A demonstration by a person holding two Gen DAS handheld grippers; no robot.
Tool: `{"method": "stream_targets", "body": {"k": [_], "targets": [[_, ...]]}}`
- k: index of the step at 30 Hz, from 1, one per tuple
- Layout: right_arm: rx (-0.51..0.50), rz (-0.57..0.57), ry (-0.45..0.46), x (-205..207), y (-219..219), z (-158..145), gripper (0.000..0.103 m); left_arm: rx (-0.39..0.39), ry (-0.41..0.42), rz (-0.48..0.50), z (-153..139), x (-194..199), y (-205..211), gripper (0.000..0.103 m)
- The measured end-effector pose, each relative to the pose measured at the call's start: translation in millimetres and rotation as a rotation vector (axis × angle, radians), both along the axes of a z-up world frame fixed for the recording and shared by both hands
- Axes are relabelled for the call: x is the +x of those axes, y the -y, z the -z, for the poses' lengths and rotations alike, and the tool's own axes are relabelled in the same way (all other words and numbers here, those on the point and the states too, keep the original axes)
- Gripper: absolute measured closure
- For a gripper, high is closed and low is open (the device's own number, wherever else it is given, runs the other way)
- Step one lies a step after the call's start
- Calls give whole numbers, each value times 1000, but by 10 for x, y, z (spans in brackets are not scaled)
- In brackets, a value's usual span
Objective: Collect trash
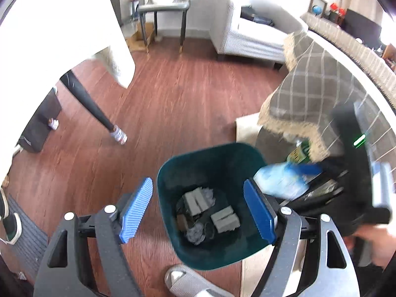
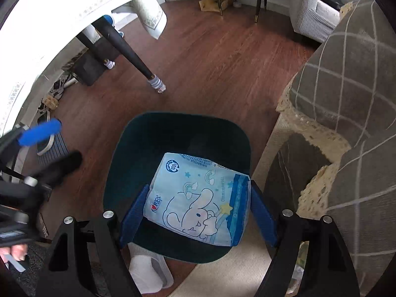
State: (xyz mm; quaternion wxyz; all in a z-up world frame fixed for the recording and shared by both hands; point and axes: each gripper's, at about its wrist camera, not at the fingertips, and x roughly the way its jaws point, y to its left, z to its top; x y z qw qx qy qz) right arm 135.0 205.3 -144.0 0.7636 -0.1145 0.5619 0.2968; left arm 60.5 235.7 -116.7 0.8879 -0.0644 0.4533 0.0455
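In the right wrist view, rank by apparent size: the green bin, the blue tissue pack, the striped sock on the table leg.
1. Green bin, largest in frame.
2. Blue tissue pack, held by the right gripper above the bin; being nearer the camera, it looks bigger than it is.
3. Striped sock, smallest and farthest.

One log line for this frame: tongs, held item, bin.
left tongs: open, empty | right tongs: shut on tissue pack | pack over green bin | bin: trash inside

Each tool (image 1: pixel 198 208) has black arms, silver screws and ribbed blue pads (image 1: pixel 136 210).
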Motion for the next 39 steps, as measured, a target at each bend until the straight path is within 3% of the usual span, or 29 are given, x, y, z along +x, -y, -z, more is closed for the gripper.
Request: {"method": "stream_targets", "body": {"k": [5,9,15,17,24,32,35,37,39], "targets": [[-49,-52,-23,-69,-104,162,23,30,89,23,-309,-25,103,24],[-76,-93,-39,-99,-163,252,23,-2,134,19,-493,-43,89,36],[-119,-115,-31,-118,-163,340,18,-48,158,-2,-664,4,55,43],[-133,-122,-28,-111,-155,347,11,-44,170,6,-739,25,74,43],[-131,-158,-43,-73,-92,325,10,-14,225,17,-990,89,159,43],[-58,-204,42,-185,25,-128,10,-10,263,-10,-1292,130,274,38],[-33,-227,127,-273,88,-415,11,42,304,-20,-1502,3,352,24],[-14,-222,176,-311,157,-612,11,36,324,-30,-1616,-116,378,22],[28,-201,223,-331,290,-853,11,53,338,-42,-1714,-250,415,14]]}}
